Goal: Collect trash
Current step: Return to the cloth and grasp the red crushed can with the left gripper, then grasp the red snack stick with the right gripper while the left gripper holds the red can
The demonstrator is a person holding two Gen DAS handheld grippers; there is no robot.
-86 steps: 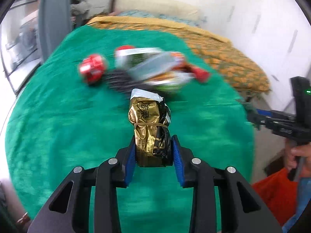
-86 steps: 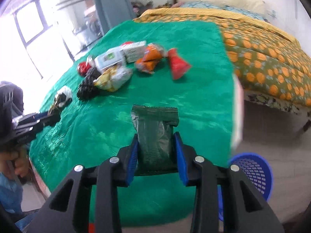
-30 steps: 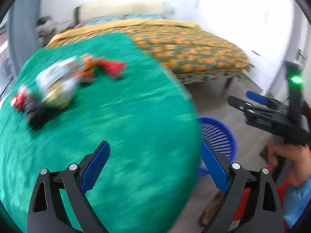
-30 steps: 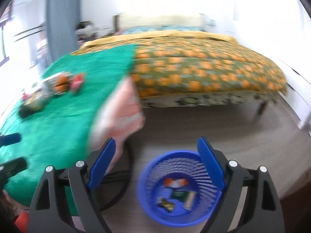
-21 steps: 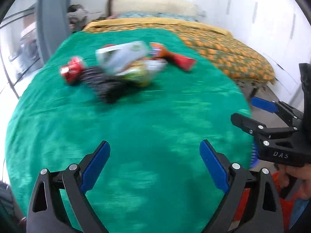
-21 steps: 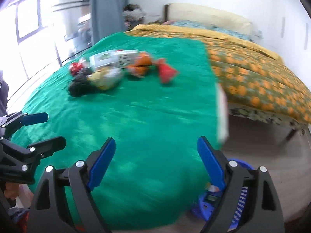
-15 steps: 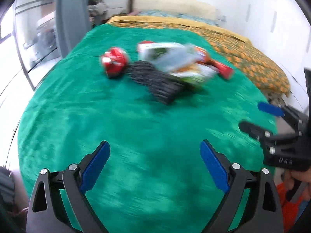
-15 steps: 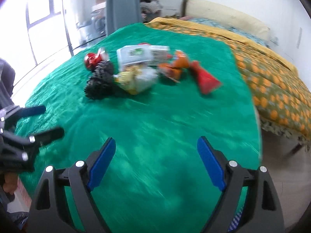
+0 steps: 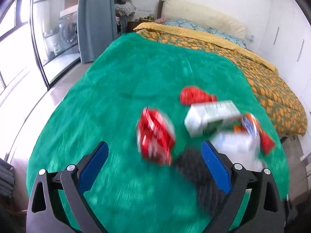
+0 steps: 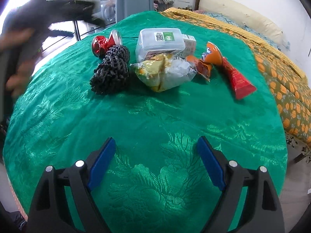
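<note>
My left gripper point(image 9: 153, 161) and right gripper point(image 10: 154, 162) hang with jaws apart, empty. The crushed red can point(image 9: 154, 135) lies at twelve o'clock of the left one, the black mesh bundle point(image 10: 111, 71) at eleven o'clock of the right, on the green-clothed tabletop point(image 10: 145, 116).

Green patterned tablecloth point(image 10: 155, 120), frame centre: crushed red can point(image 10: 103, 43), black mesh wad point(image 10: 112, 69), clear plastic box point(image 10: 161, 40), crumpled wrappers point(image 10: 165, 73) clustered toward the top.

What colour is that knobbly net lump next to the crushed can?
Black. The net shows sharpest in the right wrist view, touching the red can.
</note>
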